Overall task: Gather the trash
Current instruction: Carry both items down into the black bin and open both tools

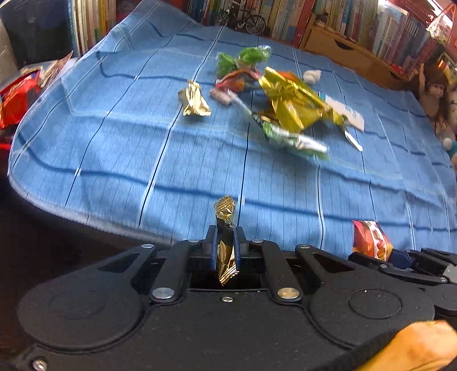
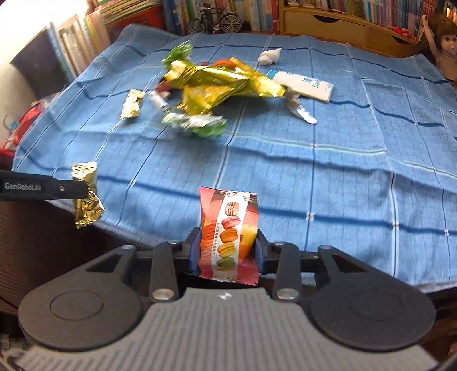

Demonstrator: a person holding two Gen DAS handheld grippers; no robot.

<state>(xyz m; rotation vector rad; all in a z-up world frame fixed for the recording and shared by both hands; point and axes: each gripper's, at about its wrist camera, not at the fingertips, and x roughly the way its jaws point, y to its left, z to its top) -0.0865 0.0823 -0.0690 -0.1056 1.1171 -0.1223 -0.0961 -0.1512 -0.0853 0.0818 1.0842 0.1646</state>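
My left gripper (image 1: 225, 234) is shut on a small gold foil wrapper (image 1: 224, 251), held upright over the near edge of the blue cloth (image 1: 114, 159). From the right wrist view the same gold wrapper (image 2: 85, 194) hangs at the left gripper's tip (image 2: 82, 189). My right gripper (image 2: 227, 242) is shut on a red macaron snack packet (image 2: 228, 234), which also shows at the lower right of the left wrist view, the macaron packet (image 1: 371, 239). Farther back on the cloth lies a heap of wrappers: a big gold bag (image 2: 217, 82), green wrappers (image 2: 197, 124) and another small gold wrapper (image 2: 132, 103).
A white tube (image 2: 305, 85) and a crumpled white tissue (image 2: 268, 57) lie behind the heap. Bookshelves (image 2: 371, 11) and a model bicycle (image 2: 214, 21) line the far side, and a doll (image 2: 447, 48) stands at the right. Red bags (image 1: 17, 100) sit off the cloth's left edge.
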